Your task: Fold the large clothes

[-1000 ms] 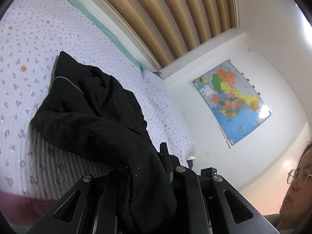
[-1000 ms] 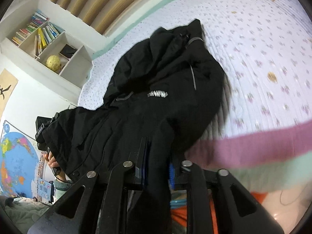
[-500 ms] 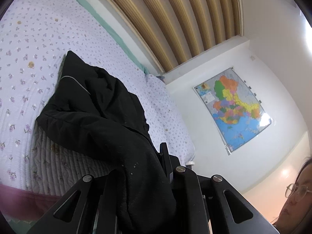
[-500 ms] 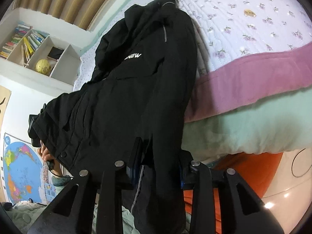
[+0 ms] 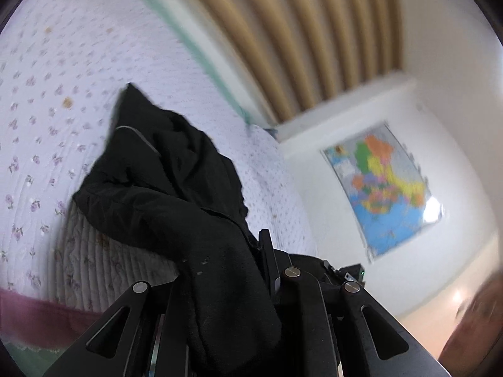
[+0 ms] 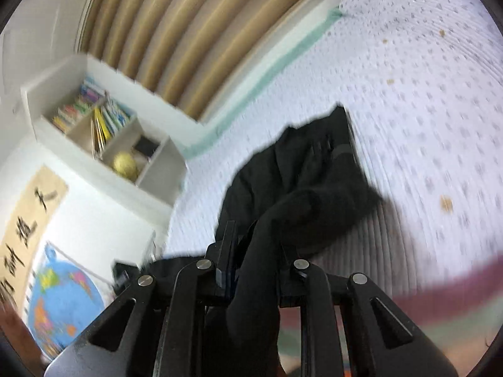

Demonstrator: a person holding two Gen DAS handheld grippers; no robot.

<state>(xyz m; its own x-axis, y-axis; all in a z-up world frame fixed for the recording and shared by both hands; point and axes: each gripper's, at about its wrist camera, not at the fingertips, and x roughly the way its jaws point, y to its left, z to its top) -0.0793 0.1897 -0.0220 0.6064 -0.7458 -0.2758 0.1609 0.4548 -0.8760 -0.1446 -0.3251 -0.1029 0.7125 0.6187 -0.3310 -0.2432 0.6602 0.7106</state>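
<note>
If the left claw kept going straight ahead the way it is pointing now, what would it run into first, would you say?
The left claw is shut on the black jacket, so more of that jacket, heaped on the bed, lies straight ahead. Beyond it come the quilt and headboard, though depth is hard to judge.

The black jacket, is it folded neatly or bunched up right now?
Bunched up: the black jacket lies crumpled on the bed, ends clamped in both hand-held grippers.

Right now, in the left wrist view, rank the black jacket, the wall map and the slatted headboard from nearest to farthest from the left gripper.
1. black jacket: clamped in the left gripper, trailing left.
2. wall map: right, past the bed.
3. slatted headboard: top, at the bed's far end.
</note>
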